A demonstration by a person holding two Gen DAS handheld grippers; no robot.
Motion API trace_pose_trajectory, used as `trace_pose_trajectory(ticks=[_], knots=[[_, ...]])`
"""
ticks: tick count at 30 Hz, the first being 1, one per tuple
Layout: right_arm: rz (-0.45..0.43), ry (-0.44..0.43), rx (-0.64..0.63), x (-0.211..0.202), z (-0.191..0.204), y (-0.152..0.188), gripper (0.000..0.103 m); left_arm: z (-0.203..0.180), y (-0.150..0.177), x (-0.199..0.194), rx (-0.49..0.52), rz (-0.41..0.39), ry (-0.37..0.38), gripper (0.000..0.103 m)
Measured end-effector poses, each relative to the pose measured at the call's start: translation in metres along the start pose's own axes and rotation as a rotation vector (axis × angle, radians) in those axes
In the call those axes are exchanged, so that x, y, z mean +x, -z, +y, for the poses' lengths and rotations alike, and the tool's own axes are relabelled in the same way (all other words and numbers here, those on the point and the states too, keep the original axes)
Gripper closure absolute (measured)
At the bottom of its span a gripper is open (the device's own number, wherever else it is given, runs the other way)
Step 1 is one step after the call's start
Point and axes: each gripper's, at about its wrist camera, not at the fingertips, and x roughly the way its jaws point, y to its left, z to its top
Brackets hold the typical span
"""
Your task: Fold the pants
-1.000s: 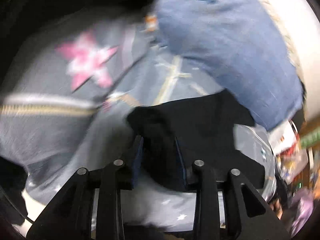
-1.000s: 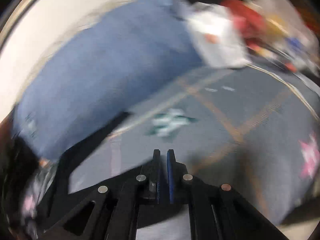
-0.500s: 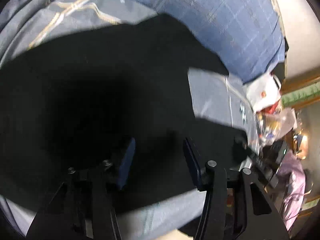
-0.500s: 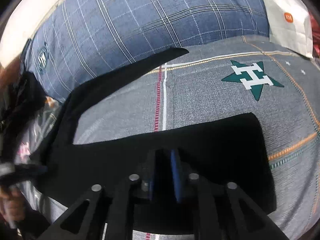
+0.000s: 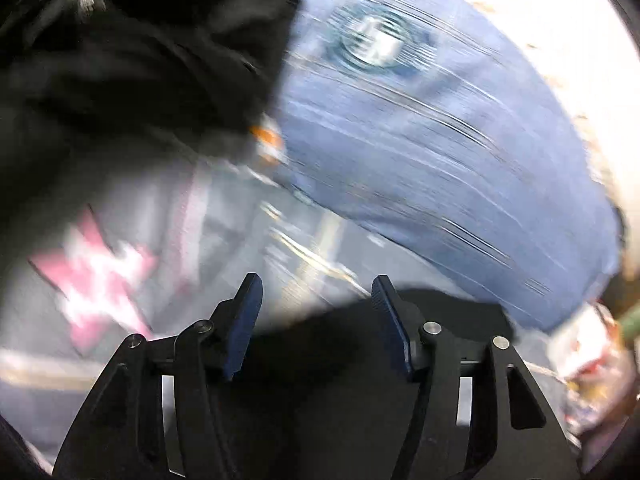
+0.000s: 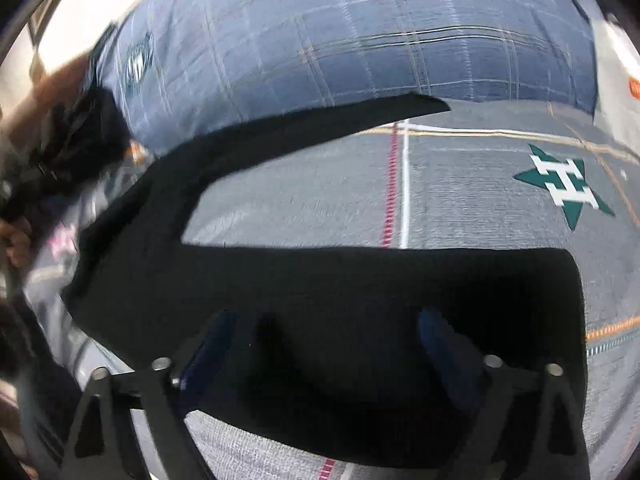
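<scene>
The black fabric pants (image 6: 320, 280) lie spread on the grey patterned bed cover (image 6: 480, 200), legs toward the blue plaid pillow (image 6: 360, 40). Both the left gripper (image 5: 316, 304) and right gripper (image 6: 320, 344) have just been opening and hold nothing. Best regrasp at one leg's hem, pinching a single layer before folding it across.

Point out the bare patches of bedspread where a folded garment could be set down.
Free: the grey bedspread between the two legs of the black pants, and around the green star right of them. Crowded: the blue plaid pillow behind, dark clutter at left.

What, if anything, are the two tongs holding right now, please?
Nothing: the right tongs and left tongs have just been opening and stand open above the black pants, pads clear of the cloth.
</scene>
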Motion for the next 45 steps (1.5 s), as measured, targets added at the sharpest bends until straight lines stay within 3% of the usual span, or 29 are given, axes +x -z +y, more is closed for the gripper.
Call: trace_pose_trajectory(ticks=[2, 3, 5, 6, 7, 11, 13, 16, 22, 23, 24, 26, 28, 30, 34, 38, 40, 45], knots=[[0.001, 0.039, -0.046, 0.003, 0.007, 0.003, 0.009, -0.013, 0.026, 0.024, -0.009, 0.127, 0.088, 0.038], [0.004, 0.051, -0.066, 0.004, 0.009, 0.004, 0.008, -0.014, 0.042, 0.043, -0.026, 0.229, 0.123, 0.038], [0.010, 0.066, -0.089, 0.006, 0.011, 0.005, 0.007, -0.010, 0.064, 0.081, -0.049, 0.405, 0.098, 0.038], [0.008, 0.067, -0.090, 0.007, 0.010, 0.005, 0.006, -0.006, 0.064, 0.094, -0.049, 0.432, 0.067, 0.043], [0.007, 0.070, -0.094, 0.008, 0.011, 0.006, 0.006, -0.004, 0.058, 0.097, -0.042, 0.411, 0.068, 0.044], [0.011, 0.077, -0.102, 0.008, 0.010, 0.006, 0.006, 0.010, -0.017, 0.085, 0.026, 0.138, -0.116, 0.045], [0.012, 0.075, -0.101, 0.007, 0.009, 0.006, 0.006, 0.040, -0.036, 0.076, -0.098, 0.121, -0.230, 0.045], [0.011, 0.068, -0.080, 0.006, 0.007, 0.006, 0.006, 0.058, -0.026, 0.054, -0.268, 0.110, -0.134, 0.045], [-0.002, 0.064, -0.045, 0.002, 0.005, 0.005, 0.006, 0.009, 0.026, 0.046, -0.232, 0.118, -0.017, 0.045], [0.021, 0.059, -0.032, 0.000, 0.004, -0.001, 0.009, -0.008, 0.036, 0.047, -0.186, 0.115, 0.004, 0.045], [0.005, 0.035, 0.002, -0.005, 0.000, -0.005, 0.025, -0.020, 0.044, 0.043, -0.138, 0.099, 0.017, 0.045], [-0.144, -0.102, 0.183, -0.033, -0.028, -0.012, 0.032, -0.050, 0.060, 0.045, 0.028, 0.049, 0.022, 0.045], [-0.270, -0.118, 0.332, -0.052, -0.054, -0.018, 0.032, -0.069, 0.067, 0.051, 0.099, 0.075, -0.023, 0.045], [-0.340, -0.121, 0.501, -0.059, -0.087, -0.033, 0.032, -0.081, 0.068, 0.056, 0.122, 0.084, 0.031, 0.045], [-0.257, -0.310, 0.728, -0.011, -0.142, -0.084, 0.032, -0.091, 0.065, 0.060, 0.135, 0.083, 0.037, 0.045], [-0.200, -0.425, 0.893, 0.045, -0.171, -0.112, 0.032, -0.083, 0.066, 0.070, 0.094, 0.157, 0.034, 0.045], [-0.183, -0.422, 0.925, 0.062, -0.177, -0.121, 0.032, -0.078, 0.067, 0.076, 0.065, 0.195, 0.037, 0.045], [-0.206, -0.388, 0.836, 0.082, -0.178, -0.144, 0.032, -0.075, 0.071, 0.082, 0.038, 0.245, 0.061, 0.045]])
